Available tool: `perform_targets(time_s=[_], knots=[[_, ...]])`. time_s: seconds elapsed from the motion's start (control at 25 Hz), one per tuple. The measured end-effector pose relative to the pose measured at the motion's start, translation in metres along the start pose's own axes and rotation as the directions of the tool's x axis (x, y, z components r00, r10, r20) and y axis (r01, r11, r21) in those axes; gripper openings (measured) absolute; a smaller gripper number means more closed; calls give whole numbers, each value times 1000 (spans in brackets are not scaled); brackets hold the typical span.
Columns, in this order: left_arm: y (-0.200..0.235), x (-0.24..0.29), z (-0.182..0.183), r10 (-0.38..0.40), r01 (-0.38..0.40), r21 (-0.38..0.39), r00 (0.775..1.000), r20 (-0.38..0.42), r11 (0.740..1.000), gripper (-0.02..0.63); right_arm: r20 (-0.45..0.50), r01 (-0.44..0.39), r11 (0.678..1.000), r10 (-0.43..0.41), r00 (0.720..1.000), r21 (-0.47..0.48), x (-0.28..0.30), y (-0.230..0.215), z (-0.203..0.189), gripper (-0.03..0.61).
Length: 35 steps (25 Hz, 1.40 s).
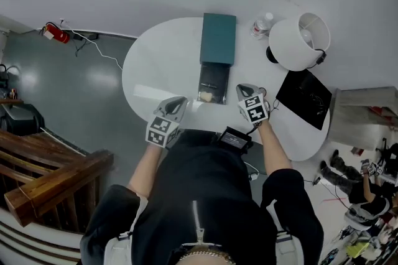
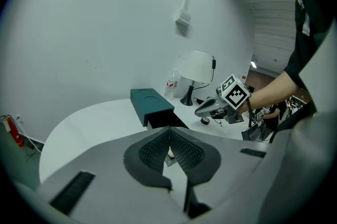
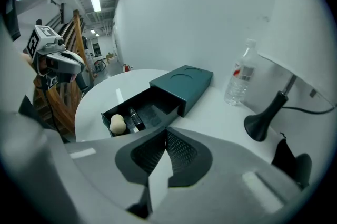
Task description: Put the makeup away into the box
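Drawer (image 1: pixel 213 83) holding makeup (image 3: pixel 118 123) lies open just ahead, between left gripper (image 1: pixel 180 101) and right gripper (image 1: pixel 243 89), fingers closed, empty; its length runs away from them.

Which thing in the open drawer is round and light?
The beige sponge at the drawer's front end; the tube beside it is dark and slim.
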State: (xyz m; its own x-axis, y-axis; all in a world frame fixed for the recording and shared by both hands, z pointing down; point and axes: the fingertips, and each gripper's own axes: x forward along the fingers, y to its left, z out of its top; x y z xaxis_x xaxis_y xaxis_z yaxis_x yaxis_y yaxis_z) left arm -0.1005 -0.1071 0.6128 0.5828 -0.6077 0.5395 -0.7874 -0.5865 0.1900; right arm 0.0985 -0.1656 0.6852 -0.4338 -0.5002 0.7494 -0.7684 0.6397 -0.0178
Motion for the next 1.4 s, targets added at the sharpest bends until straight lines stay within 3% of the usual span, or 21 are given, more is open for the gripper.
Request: perform_targets(time_s=[0.52,0.84,1.12,1.4], knots=[[-47,55,25,-158,161,92,987,-39,983,14,9,155,970,-159,987,189,-48,-53,-58,6],[-68,77,30,-222,230,125,972,-72,965,14,-6,324,911,-333,943,254,-73,-82,-83,9],[-74,84,30,-242,252,132,966,-90,959,14,-9,323,907,-333,943,268,-68,-83,-95,166],[-62,83,27,-225,236,121,970,-97,964,14,-36,315,910,-317,948,269,-52,-85,-100,242]])
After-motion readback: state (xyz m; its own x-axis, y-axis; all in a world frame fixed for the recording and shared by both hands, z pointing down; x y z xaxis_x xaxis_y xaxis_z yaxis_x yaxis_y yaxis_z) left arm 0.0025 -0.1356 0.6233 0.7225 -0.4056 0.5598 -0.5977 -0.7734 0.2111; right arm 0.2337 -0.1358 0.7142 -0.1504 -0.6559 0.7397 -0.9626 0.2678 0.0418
